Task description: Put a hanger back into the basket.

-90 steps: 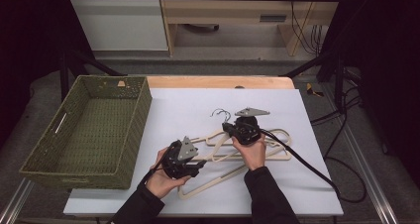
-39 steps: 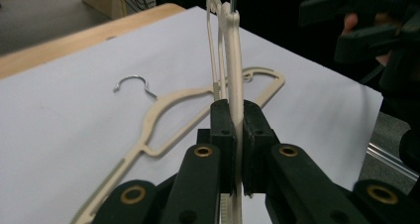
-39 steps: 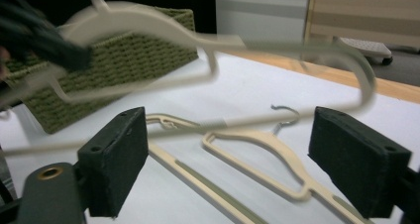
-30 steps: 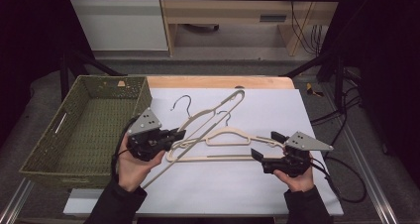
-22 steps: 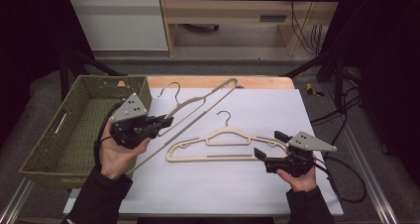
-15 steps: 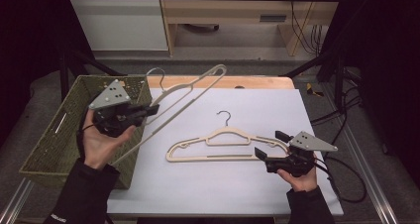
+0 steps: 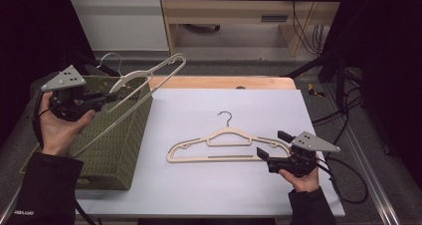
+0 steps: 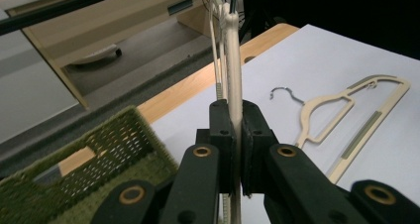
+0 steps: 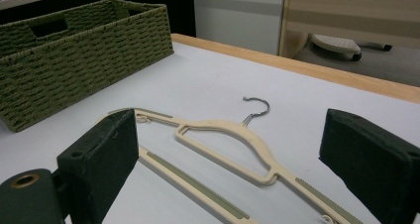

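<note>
I see the counter [image 7: 199,110] mid-frame, the green basket [image 7: 117,140] at left. My left gripper [image 7: 102,98] clamps one cream hanger [image 7: 149,75] above the basket; my right gripper [image 7: 271,146], jaws wide, sits beside the second hanger [image 7: 224,145] lying flat at centre.

Left hand [image 7: 58,127]: raised at left side, palm up, dark sleeve at forearm. Left gripper [image 7: 110,96]: held high, aimed right, grey plate on top, jaws pressed together on cream hanger [image 8: 233,75], bar pinched between pads. Right hand [image 7: 300,177]: low at right side, wrapped under gripper body, dark sleeve at wrist. Right gripper [image 7: 272,144]: level, aimed left, grey plate on top, jaws spread wide, nothing between pads, cable trailing right.
</note>
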